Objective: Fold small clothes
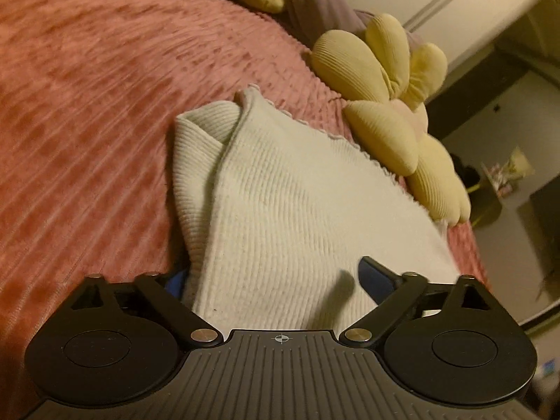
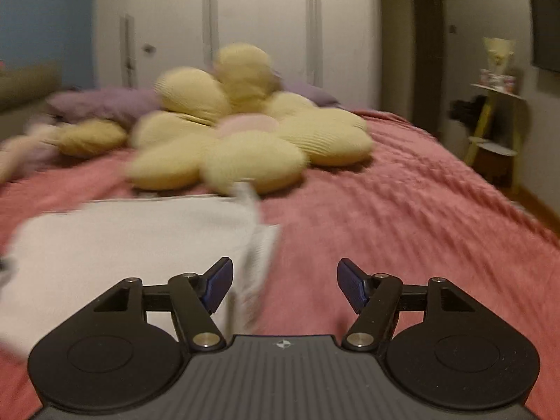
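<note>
Pink ribbed bedspread [image 1: 87,112] covers the bed. Left gripper [image 1: 273,280]: fingers spread wide, the white knit garment [image 1: 280,210] lying between them and over the left pad, which is mostly hidden; not clamped. Garment lies on the bedspread, one corner folded over at the far end, its scalloped edge just beside a yellow flower cushion [image 1: 392,105]. Right gripper [image 2: 283,283]: fingers apart, nothing between them, low over the bedspread with the garment's [image 2: 133,245] right edge at the left finger. Right view blurred. Wardrobe [image 2: 245,17] behind.
</note>
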`<state>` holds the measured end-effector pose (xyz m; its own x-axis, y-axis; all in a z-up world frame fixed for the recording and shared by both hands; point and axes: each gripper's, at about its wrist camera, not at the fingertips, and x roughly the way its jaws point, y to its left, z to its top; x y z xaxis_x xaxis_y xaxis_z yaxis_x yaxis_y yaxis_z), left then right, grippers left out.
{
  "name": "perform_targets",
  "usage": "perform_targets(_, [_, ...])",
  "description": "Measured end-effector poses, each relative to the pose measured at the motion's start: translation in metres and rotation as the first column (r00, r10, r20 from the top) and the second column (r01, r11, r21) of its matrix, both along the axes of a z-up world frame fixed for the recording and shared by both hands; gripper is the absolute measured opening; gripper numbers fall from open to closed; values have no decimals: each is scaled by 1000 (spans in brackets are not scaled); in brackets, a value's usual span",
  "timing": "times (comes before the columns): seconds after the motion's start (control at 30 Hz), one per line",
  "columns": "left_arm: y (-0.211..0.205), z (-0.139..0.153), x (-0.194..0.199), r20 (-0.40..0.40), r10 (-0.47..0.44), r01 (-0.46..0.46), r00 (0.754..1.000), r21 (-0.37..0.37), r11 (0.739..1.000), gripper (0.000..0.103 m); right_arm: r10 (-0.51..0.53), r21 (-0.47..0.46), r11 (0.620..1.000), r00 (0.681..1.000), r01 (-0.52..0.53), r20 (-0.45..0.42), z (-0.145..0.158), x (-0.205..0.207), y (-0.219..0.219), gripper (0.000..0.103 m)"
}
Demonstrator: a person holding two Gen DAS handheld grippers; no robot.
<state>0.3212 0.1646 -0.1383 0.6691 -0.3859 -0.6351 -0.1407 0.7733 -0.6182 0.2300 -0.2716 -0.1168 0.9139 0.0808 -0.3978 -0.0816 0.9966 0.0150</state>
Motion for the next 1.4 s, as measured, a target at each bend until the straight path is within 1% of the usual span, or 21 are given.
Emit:
perform_targets(0.07, [9,-1,-4,-11,30,-31,999,-37,999,78,42,1,999,999,-42,-10,-6,-24,12,67])
perform_targets(0.1, [14,-3,-7,-9,41,-42,999,-62,997,75,56,17,998,998,-56,-18,-7,-32,17,67])
perform_targets(0.13, [20,-4,-10,-10,55,-56,998,-86,995,68,79,40,996,996,-78,-32,-10,-38,22,67])
perform_targets(0.2, [30,-9,-14,-13,81,-82,997,-150,985,62,116,76,991,992,-112,-50,-15,-46,31,67])
perform_targets(0.27, [37,-15,-17,-24,97,-100,995,-200,975,62,169,92,983,983,-161,-77,-20,-45,44,66])
perform_targets(0.33, [36,-14,-14,-25,76,-79,997,-181,980,66,188,92,980,977,-179,-99,-23,-42,54,65])
perform_targets(0.4, [33,-10,-10,-29,54,-58,998,-174,983,76,206,123,974,970,-190,-126,-26,-38,62,65])
perform_targets(0.43, [33,-10,-9,-24,46,-50,999,-190,980,84,210,133,972,968,-193,-135,-27,-38,64,65])
perform_targets(0.47, [33,-10,-6,-32,42,-47,999,-202,978,85,217,141,970,966,-197,-142,-28,-38,67,65])
perform_targets(0.6, [38,-3,-2,-67,78,-88,995,-170,982,89,233,125,969,960,-215,-156,-30,-44,75,65])
perform_targets(0.8, [42,9,-3,-116,76,-77,990,-4,997,95,218,123,972,961,-199,-171,-29,-47,66,65])
perform_targets(0.87, [41,8,-2,-132,53,-56,990,-18,998,95,211,128,973,961,-190,-180,-31,-47,65,65])
perform_targets(0.93, [36,7,2,-146,17,-18,989,-5,1000,95,210,135,973,960,-187,-187,-33,-48,65,65])
perform_targets(1.0, [32,7,8,-153,-18,17,988,-10,1000,92,211,143,972,959,-186,-191,-34,-49,66,65])
perform_targets(1.03, [30,6,10,-147,-31,28,989,-26,999,85,214,147,971,958,-188,-193,-35,-50,66,65])
perform_targets(1.07, [30,4,13,-144,-46,38,988,-59,998,70,216,147,971,957,-190,-193,-35,-51,66,65])
perform_targets(1.13, [33,-5,18,-163,-40,23,986,-105,994,66,217,143,971,957,-192,-191,-34,-52,67,65])
perform_targets(1.2, [40,-11,19,-164,-15,-11,986,-155,988,56,211,140,972,960,-187,-186,-33,-51,66,65])
perform_targets(1.27, [49,-16,16,-186,6,-47,983,-218,975,29,204,144,973,962,-180,-179,-32,-50,65,65])
perform_targets(1.33, [52,-12,12,-185,19,-67,983,-255,965,28,199,150,973,965,-175,-169,-31,-51,63,65])
perform_targets(1.4, [46,1,11,-171,15,-54,985,-224,973,27,193,150,974,969,-170,-155,-30,-53,60,65])
